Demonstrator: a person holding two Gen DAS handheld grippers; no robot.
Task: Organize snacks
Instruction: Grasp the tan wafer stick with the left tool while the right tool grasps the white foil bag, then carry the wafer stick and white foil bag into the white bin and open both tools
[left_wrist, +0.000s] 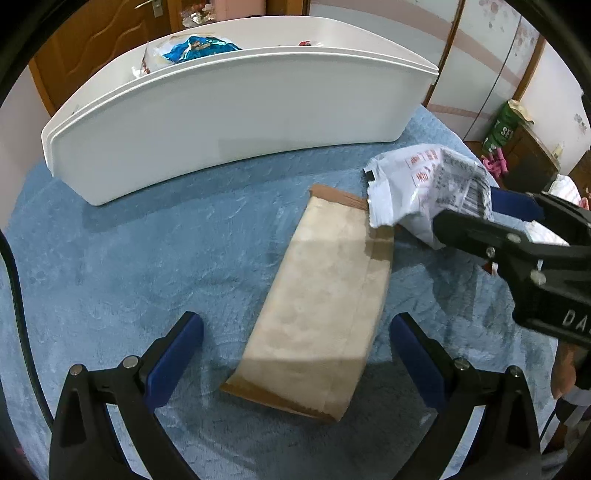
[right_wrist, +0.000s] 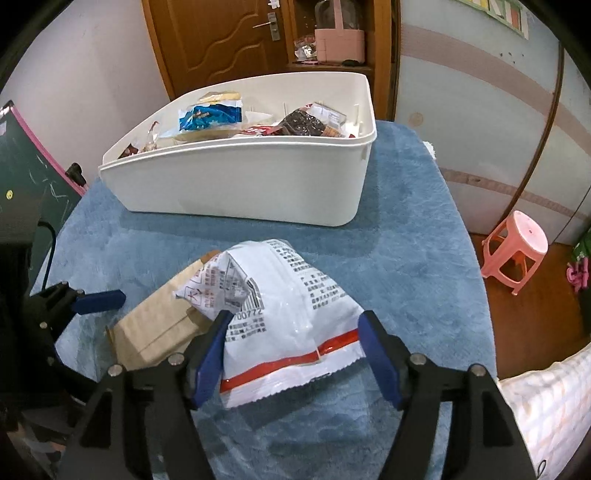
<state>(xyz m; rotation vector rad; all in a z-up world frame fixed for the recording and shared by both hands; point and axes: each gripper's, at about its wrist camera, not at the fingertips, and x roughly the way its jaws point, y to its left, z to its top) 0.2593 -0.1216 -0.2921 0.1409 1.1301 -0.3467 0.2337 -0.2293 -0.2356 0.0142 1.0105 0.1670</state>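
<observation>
Right wrist view: the right hand-held gripper (right_wrist: 291, 347) has its jaws around a white snack packet (right_wrist: 284, 306), pads at the packet's two sides. Whether they press it firmly cannot be told, though the left wrist view shows the packet (left_wrist: 424, 188) lifted clear of the blue cloth, so a grasp is judged. The packet's long axis runs away from the gripper, toward the white bin (right_wrist: 243, 181), which lies straight ahead on the far part of the worktop (right_wrist: 424, 266). Snacks already sit inside the bin.

A brown paper bag (left_wrist: 325, 299) lies flat on the cloth, long axis running near to far, tilted slightly right at its far end. It rests directly ahead of the left hand-held gripper (left_wrist: 295, 354), whose jaws are spread wide and empty on either side of the bag's near end. The left is plainly the nearer arm for it. The packet overhangs the bag's far right corner; contact cannot be confirmed.

The left wrist view shows only the bin's near wall (left_wrist: 229, 122) and a blue wrapper (left_wrist: 199, 48) above the rim. The right wrist view alone shows the bin's contents and free space.
</observation>
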